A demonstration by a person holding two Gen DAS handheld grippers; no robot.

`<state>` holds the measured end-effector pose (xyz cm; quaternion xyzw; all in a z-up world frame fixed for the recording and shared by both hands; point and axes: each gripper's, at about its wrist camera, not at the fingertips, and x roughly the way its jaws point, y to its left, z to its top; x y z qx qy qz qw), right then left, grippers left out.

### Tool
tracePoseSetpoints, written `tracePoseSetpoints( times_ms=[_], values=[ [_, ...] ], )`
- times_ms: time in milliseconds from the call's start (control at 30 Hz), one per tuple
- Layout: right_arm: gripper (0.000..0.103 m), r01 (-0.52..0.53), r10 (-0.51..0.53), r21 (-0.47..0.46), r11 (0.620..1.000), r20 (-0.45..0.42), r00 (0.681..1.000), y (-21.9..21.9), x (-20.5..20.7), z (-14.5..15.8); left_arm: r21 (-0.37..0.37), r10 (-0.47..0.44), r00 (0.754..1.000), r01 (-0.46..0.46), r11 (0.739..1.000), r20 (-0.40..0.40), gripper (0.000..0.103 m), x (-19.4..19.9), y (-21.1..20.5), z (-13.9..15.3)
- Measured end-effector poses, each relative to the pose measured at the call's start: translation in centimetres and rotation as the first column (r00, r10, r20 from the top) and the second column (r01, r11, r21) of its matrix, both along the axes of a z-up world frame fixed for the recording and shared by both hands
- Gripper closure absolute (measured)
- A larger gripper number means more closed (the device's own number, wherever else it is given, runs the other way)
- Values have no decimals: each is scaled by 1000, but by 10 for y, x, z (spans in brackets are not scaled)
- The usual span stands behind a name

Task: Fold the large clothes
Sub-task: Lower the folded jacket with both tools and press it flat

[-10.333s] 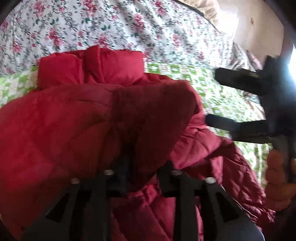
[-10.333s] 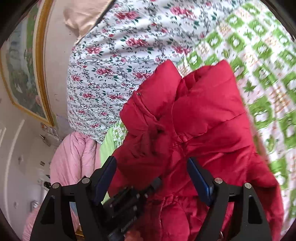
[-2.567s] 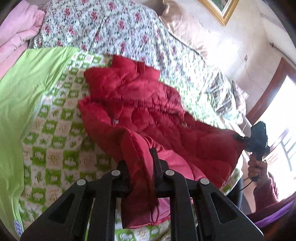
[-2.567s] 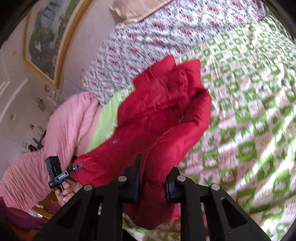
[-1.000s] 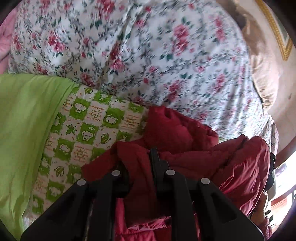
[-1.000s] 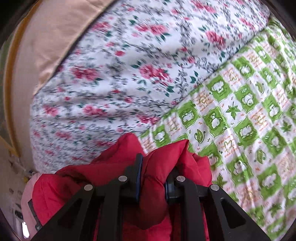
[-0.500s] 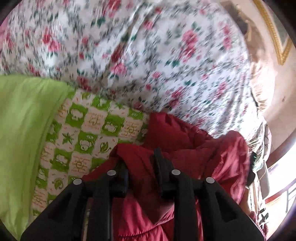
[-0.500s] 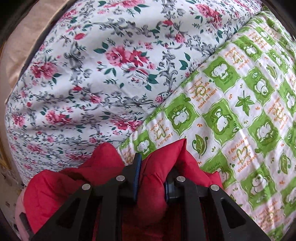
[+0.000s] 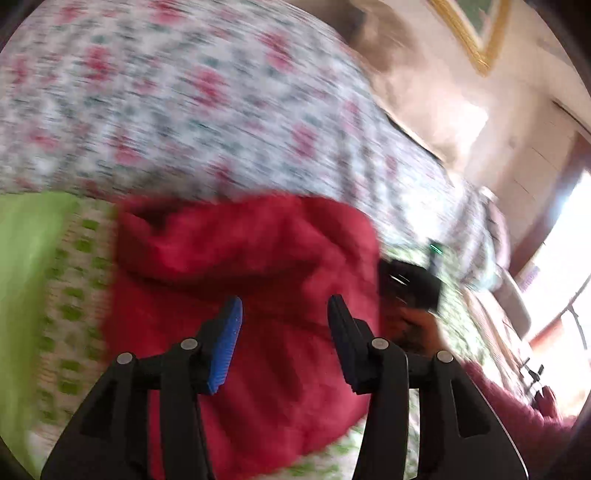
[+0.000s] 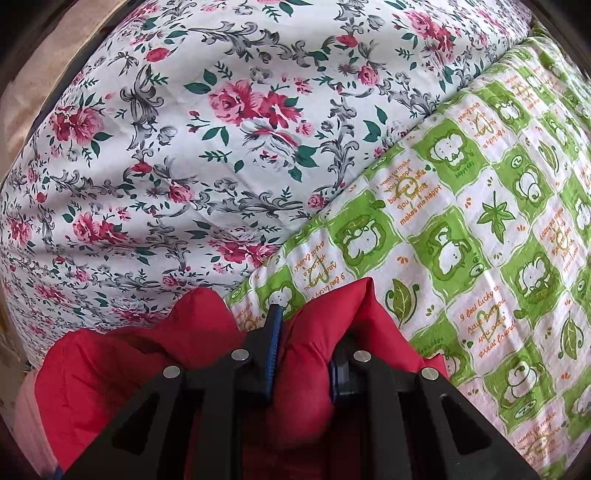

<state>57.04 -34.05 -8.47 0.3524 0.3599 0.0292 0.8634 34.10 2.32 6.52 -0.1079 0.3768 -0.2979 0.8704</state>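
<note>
A red puffer jacket [image 9: 258, 258] lies folded on the green-and-white checked bed sheet [image 9: 70, 314]. The left wrist view is blurred by motion. My left gripper [image 9: 284, 317] hovers over the jacket with its jaws opening; its blue pads are apart and nothing is pinched between them. In the right wrist view my right gripper [image 10: 304, 332] is shut on a bulging fold of the red jacket [image 10: 306, 354], close to the sheet [image 10: 480, 240] near the floral quilt. The right gripper [image 9: 410, 284] and the hand holding it show at the jacket's right edge in the left wrist view.
A floral quilt [image 10: 184, 129] rises just behind the jacket. A plain green cloth [image 9: 22, 258] lies at the left. A beige pillow [image 9: 406, 85] and a framed picture [image 9: 476, 33] stand against the far wall. A bright window [image 9: 561, 258] is at the right.
My left gripper has let go of the jacket fold, opened and drawn back. My right gripper has sunk toward the sheet, still clamped on its fold.
</note>
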Motion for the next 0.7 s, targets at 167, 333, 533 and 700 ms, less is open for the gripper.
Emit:
tracePoseSetpoints(
  times_ms=[167, 333, 533, 700],
  values=[
    [79, -20, 20, 12, 1000, -5, 1000, -3, -3, 13, 128, -116, 993, 114, 985, 11, 57, -20, -67, -23],
    [68, -51, 50, 68, 996, 17, 999, -16, -13, 42, 243, -33, 997, 49, 969, -68, 57, 15, -77, -65],
    [57, -82, 79, 21, 996, 112, 991, -25, -51, 88, 212, 33, 991, -6, 977, -126, 58, 45, -66, -86],
    [54, -149, 185, -173, 974, 217, 958, 7, -98, 118, 233, 51, 993, -24, 972, -111, 58, 53, -69, -88]
  ],
)
